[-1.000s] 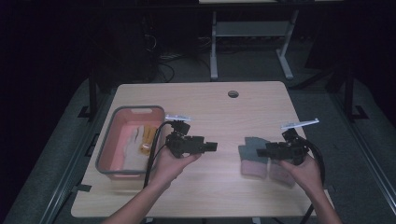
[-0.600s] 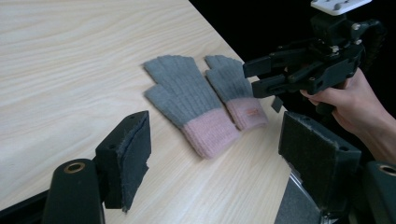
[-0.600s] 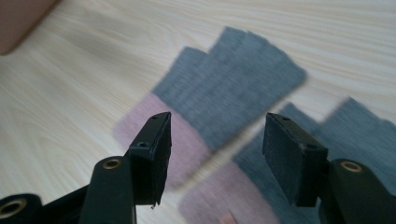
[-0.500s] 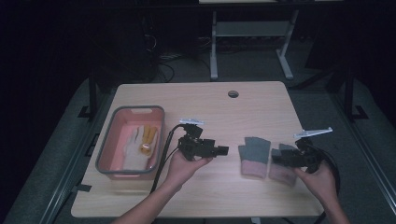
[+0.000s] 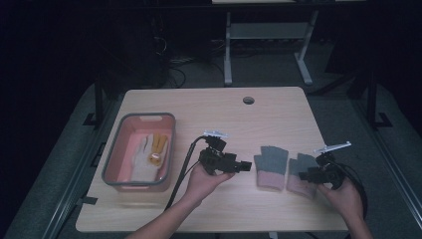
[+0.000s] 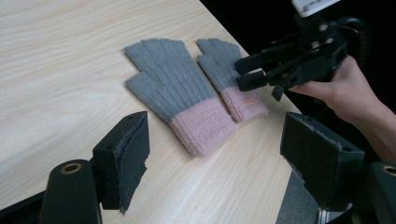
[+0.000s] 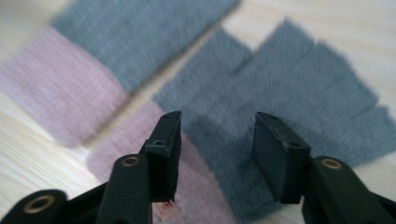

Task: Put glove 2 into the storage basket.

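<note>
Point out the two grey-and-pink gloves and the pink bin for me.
Left glove (image 5: 271,167): high view, on its grey palm.
Right glove (image 6: 223,63): left gripper view, on its grey finger part.
Pink bin (image 5: 144,116): high view, on its far rim.

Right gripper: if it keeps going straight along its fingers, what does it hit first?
Most likely the nearer grey knitted glove with pink cuff, lying flat right under the right gripper; its open fingers hover just above the knit, though depth is unclear.
</note>
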A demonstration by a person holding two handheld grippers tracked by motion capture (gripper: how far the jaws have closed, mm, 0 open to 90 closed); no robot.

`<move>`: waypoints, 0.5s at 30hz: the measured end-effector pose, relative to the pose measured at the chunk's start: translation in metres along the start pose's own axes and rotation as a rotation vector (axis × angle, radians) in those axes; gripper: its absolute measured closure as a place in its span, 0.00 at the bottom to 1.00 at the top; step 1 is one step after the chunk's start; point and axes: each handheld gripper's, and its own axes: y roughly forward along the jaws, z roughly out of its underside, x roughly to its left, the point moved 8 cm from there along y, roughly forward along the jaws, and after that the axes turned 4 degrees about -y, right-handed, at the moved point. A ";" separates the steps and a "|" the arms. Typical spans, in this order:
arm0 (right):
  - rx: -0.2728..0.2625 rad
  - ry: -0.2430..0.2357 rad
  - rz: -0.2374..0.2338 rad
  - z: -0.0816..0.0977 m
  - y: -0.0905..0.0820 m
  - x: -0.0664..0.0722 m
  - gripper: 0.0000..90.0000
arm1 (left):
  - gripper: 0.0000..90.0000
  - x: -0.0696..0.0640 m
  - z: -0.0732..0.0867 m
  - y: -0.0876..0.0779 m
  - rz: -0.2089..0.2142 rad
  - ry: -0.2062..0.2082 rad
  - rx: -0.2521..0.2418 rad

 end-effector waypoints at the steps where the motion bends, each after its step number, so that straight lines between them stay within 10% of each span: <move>1: 0.011 0.011 -0.003 0.002 0.002 -0.001 0.52 | 0.27 0.000 0.000 0.001 0.000 0.003 0.002; 15: 0.018 0.034 0.018 0.002 0.006 0.001 0.79 | 0.27 -0.004 0.006 0.012 0.004 0.006 0.021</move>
